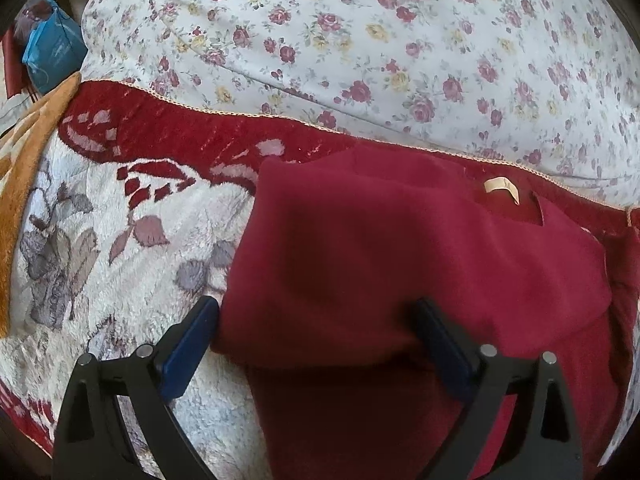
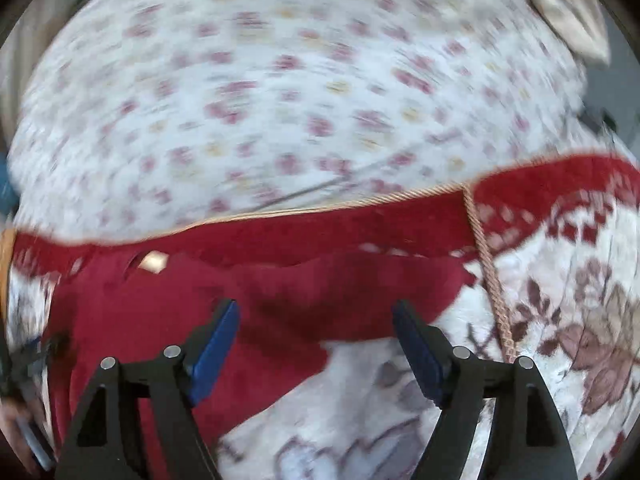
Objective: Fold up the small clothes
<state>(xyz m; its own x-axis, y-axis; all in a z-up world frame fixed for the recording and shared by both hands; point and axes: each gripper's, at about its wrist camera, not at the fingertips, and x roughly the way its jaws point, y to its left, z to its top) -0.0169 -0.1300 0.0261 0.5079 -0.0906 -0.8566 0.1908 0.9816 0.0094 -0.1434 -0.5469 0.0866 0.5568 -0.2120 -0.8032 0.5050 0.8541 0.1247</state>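
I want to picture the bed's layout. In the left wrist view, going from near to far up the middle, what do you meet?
left gripper → dark red garment → cream label at its neck → red border of the plush blanket → flowered sheet.

Right wrist view, blurred. The right gripper (image 2: 316,316) stands with its jaws wide apart, blue pads (image 2: 218,344) facing inward, and nothing between them. Beneath and beyond the fingertips lies a dark red garment (image 2: 240,304), spread flat on a plush blanket (image 2: 560,320) with a red border and a pale field of brown flowers. A pale tag (image 2: 154,261) shows at the garment's far edge, left of centre. A twisted cord trim (image 2: 492,280) edges the blanket and runs down across it at right. Beyond the blanket lies a white sheet with small red and yellow roses (image 2: 280,92).
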